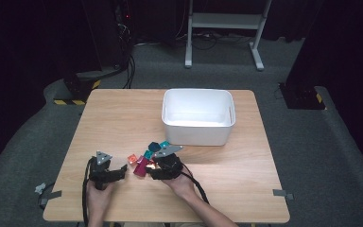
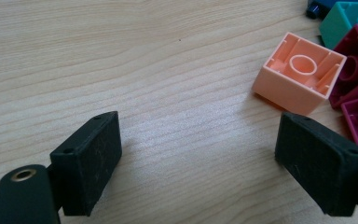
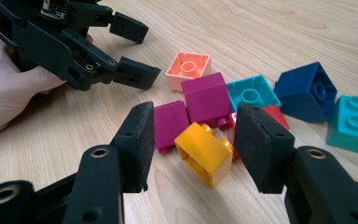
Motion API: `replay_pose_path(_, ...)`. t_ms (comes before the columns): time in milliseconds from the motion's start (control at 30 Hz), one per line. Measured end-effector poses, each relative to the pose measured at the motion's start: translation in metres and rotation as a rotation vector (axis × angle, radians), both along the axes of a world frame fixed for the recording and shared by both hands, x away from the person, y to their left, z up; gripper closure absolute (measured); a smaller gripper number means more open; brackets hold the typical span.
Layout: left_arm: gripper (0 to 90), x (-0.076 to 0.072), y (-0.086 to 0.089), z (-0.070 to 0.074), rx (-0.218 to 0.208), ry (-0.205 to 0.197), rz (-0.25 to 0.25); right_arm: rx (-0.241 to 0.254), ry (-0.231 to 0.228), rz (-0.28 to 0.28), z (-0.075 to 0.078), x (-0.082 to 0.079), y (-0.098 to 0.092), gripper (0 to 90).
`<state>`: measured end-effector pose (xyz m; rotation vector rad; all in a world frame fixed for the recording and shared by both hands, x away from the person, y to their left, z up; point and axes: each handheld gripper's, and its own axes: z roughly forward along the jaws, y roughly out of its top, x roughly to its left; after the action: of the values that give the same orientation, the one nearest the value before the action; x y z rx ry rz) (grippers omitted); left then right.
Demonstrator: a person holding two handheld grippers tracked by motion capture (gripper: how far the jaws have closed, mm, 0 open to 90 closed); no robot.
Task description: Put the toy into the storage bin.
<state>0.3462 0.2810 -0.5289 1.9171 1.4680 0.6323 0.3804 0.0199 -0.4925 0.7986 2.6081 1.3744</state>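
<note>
Right gripper point(image 3: 193, 140): jaws apart, straddling the yellow brick point(image 3: 205, 151), pads not pressing on it. Yellow brick lies tilted on the table point(image 3: 279, 28), touching the two magenta bricks point(image 3: 205, 98) behind it. Peach brick point(image 3: 189, 70) just behind those, teal brick point(image 3: 254, 93) beside them, dark blue brick point(image 3: 307, 91) further out. Left gripper point(image 2: 198, 154): jaws wide apart, nothing between, near the peach brick. White bin point(image 1: 198, 116) well beyond the pile.

Bare table point(image 1: 123, 118) left; bricks point(image 1: 144, 161) (tightly clustered) crowd tub point(image 1: 197, 137)
</note>
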Motion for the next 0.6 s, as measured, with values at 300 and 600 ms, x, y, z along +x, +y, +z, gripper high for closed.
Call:
replay_pose_path(300, 14.8, 0.000, 0.000, 0.000, 0.001, 0.000, 0.000, -0.035, 0.008, 0.007, -0.008, 0.004, 0.007, 49.1)
replay_pose_path(600, 14.8, 0.000, 0.000, 0.000, 0.001, 0.000, 0.000, -0.076, 0.013, 0.009, -0.013, 0.003, 0.007, 50.6)
